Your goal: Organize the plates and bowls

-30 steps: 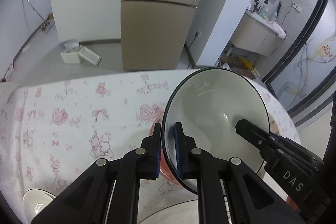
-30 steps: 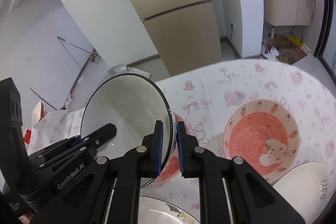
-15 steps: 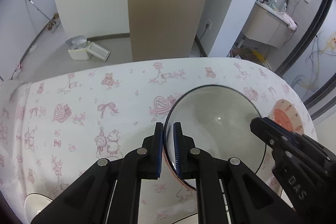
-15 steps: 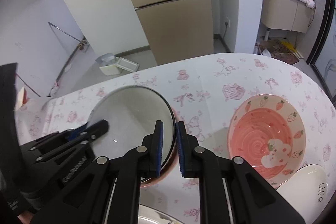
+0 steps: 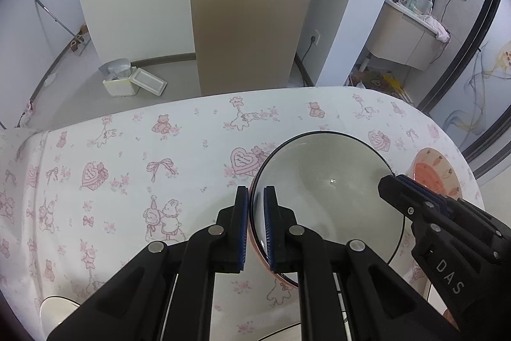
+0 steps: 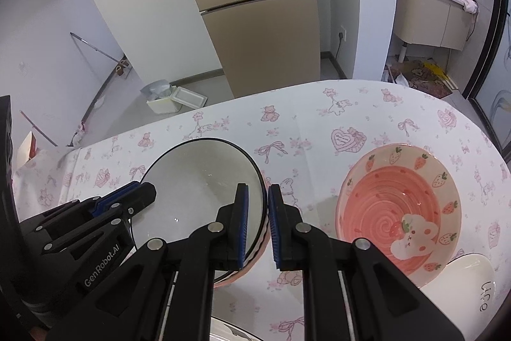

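Left claw (image 5: 255,226) is clamped on the near-left rim of the white bowl (image 5: 332,197), its blue pads pinching the black-edged lip with almost no gap showing. Right claw (image 6: 258,226) is likewise closed on the opposite rim of the same bowl, seen in the right wrist view with the lip passing between its pads. The bowl thus hangs between both claws, carried two-handed.

Directly beneath the white bowl, a pink bowl (image 6: 252,261) shows as a rim at the lower edge; the white one appears lowered into it or nearly seated. Whether the two touch all the way round cannot be told. To the right of the right claw, well apart from the stack, a strawberry-patterned pink bowl (image 6: 399,213) sits on the desk (image 5: 143,165), with a white dish (image 6: 466,286) just beside it at the lower right. A further white dish (image 5: 57,309) lies low to the left of the left claw.

Judgement: the step in hand is nesting the white bowl into the pink one; it looks close to done. The next move calls for confirming the bowl sits level and bears its own weight, then easing both claws apart together and lifting clear along the rim, without dragging the lip sideways. An uneven release could tip the bowl or shift the pink one on the cloth.
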